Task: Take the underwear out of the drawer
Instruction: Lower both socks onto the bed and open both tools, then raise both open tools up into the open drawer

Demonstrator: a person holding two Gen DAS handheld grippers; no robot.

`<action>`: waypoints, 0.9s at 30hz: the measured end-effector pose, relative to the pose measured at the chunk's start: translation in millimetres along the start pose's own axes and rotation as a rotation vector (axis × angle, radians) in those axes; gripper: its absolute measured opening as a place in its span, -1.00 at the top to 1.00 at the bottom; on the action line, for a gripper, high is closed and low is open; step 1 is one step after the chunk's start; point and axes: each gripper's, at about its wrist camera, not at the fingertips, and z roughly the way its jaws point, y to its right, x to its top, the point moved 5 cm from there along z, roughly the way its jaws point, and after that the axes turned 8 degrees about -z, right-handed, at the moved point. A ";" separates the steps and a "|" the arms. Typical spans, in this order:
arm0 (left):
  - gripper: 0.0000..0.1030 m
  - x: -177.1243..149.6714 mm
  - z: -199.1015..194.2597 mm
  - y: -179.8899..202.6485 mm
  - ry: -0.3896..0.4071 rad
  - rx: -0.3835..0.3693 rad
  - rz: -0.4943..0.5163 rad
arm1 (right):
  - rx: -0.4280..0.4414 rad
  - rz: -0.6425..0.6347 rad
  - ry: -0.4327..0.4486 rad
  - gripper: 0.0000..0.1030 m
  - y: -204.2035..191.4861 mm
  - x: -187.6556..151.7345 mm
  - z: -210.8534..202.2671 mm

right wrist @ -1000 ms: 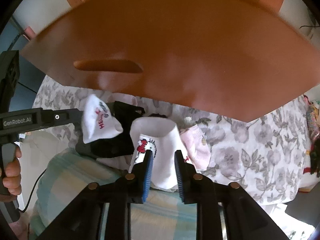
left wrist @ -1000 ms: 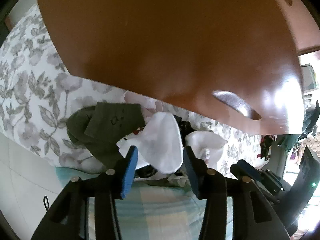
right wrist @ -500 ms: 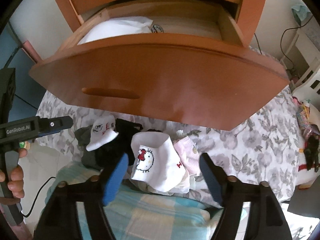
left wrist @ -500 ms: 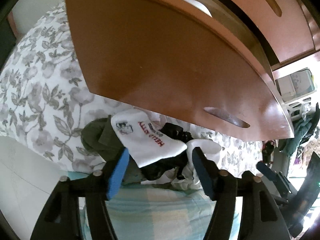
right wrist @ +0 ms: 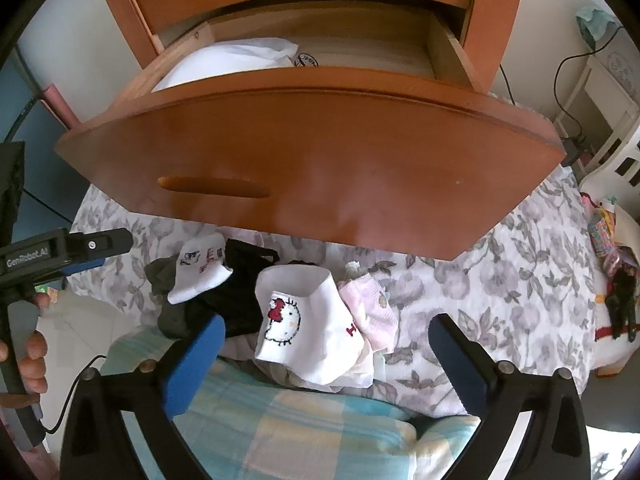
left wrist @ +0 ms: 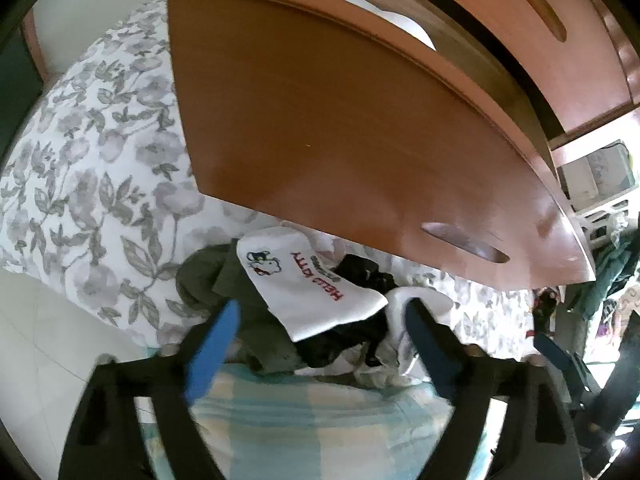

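Both grippers, left (left wrist: 320, 316) and right (right wrist: 326, 334), have just opened wide, empty, above the underwear pile (right wrist: 304, 336) below the drawer (right wrist: 312, 168).

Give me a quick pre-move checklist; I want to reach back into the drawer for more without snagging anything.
1. Left gripper empty: ok, jaws just opened, nothing pinched.
2. Right gripper empty: ok, jaws just opened wide.
3. Both white cat-print pieces released onto the pile: ok.
4. Drawer open: ok.
5. More inside: ok, white fabric at the left; underwear or not, cannot tell.
6. Pile clear of the bed edge: cannot tell.
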 end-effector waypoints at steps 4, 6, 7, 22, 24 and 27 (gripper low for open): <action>-0.82 1.7 0.5 -1.6 0.013 0.005 0.000 | 0.003 0.007 -0.006 -1.00 1.5 -1.2 2.9; -0.82 1.9 1.2 -1.9 0.012 0.002 -0.003 | 0.004 0.009 -0.007 -1.00 1.8 -1.5 3.8; -0.82 2.2 1.2 -1.9 0.013 0.002 -0.003 | 0.004 0.008 -0.006 -1.00 1.9 -1.5 3.8; -0.82 23.1 -62.5 33.8 0.160 -0.066 0.128 | 0.012 -0.023 0.216 -1.00 7.9 34.7 -72.6; -0.82 28.6 -78.9 43.5 0.196 -0.074 0.165 | 0.008 -0.035 0.259 -1.00 8.5 45.2 -88.1; -0.82 38.6 -99.5 55.7 0.246 -0.090 0.206 | -0.001 -0.058 0.306 -1.00 11.8 58.3 -104.6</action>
